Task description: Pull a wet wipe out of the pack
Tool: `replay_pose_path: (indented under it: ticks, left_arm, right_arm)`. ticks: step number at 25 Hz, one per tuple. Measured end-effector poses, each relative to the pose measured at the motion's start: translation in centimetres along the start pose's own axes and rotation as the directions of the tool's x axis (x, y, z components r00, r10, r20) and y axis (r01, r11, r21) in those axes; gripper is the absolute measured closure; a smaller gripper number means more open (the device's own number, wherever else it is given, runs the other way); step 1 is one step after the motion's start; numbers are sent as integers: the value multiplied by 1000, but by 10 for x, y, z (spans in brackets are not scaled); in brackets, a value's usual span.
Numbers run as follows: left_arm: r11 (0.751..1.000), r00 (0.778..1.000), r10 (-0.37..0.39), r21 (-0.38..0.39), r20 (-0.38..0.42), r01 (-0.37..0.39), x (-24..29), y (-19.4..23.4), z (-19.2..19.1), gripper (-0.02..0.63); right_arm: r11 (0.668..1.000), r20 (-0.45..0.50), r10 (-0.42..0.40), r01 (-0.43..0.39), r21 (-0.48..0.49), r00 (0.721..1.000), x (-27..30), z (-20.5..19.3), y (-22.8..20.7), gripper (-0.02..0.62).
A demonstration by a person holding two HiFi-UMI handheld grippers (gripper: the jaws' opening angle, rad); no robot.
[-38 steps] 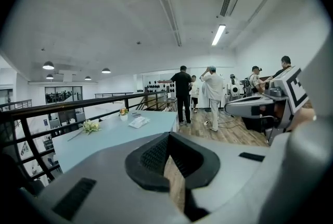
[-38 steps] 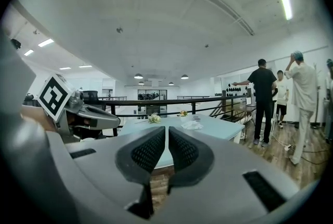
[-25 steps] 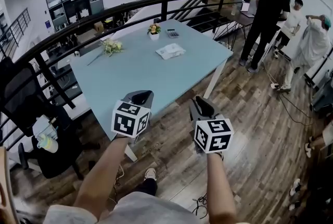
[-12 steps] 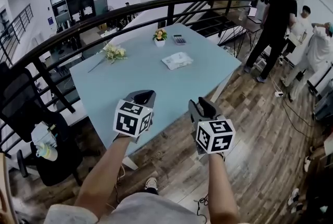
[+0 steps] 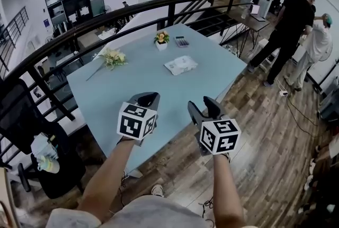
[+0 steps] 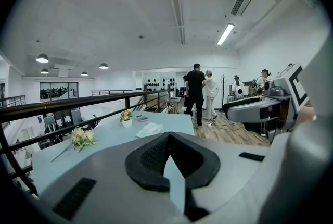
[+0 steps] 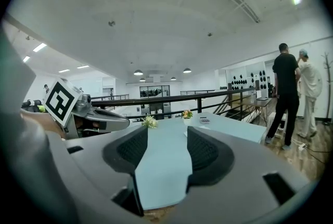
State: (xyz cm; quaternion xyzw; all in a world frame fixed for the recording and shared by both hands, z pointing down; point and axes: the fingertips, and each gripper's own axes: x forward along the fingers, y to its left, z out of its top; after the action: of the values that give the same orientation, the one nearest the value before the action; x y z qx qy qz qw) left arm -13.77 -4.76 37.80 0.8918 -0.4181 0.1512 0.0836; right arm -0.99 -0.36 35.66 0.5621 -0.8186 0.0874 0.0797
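Standing on a railed mezzanine, a pale-blue table [image 5: 132, 84] holds the wet wipe pack [image 5: 180, 65], well beyond the closed left gripper [image 5: 145, 98] and the opening, empty right gripper [image 5: 201, 105].

- The pale blue rectangular surface [image 5: 143, 84] is bare from the lower centre of the frame up to the middle, so the way across it is open.
- The flat white wet wipe pack [image 5: 180, 65] lies alone, right of centre, with bare surface on every side.
- A cream flower bunch [image 5: 112, 57] lies at upper left, well apart from the pack.
- A small white flower pot [image 5: 161, 39] and a dark calculator [image 5: 181, 41] sit above the pack.
- A black metal railing [image 5: 95, 23] runs close along the upper and left edges.
- The left tool [image 5: 145, 98], jaws together, and the right tool [image 5: 204, 107], jaws opening on nothing, hang at lower centre, with nothing between them and the pack.
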Motion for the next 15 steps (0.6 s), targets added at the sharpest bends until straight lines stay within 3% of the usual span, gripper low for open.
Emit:
replay_pose_path:
  ticks: [15]
  left_arm:
    - [999,999,-39,-7,-11,39,32,27,-1,614]
  right_arm:
    - [999,-6,-41,41,20,999,36,6,-5,331]
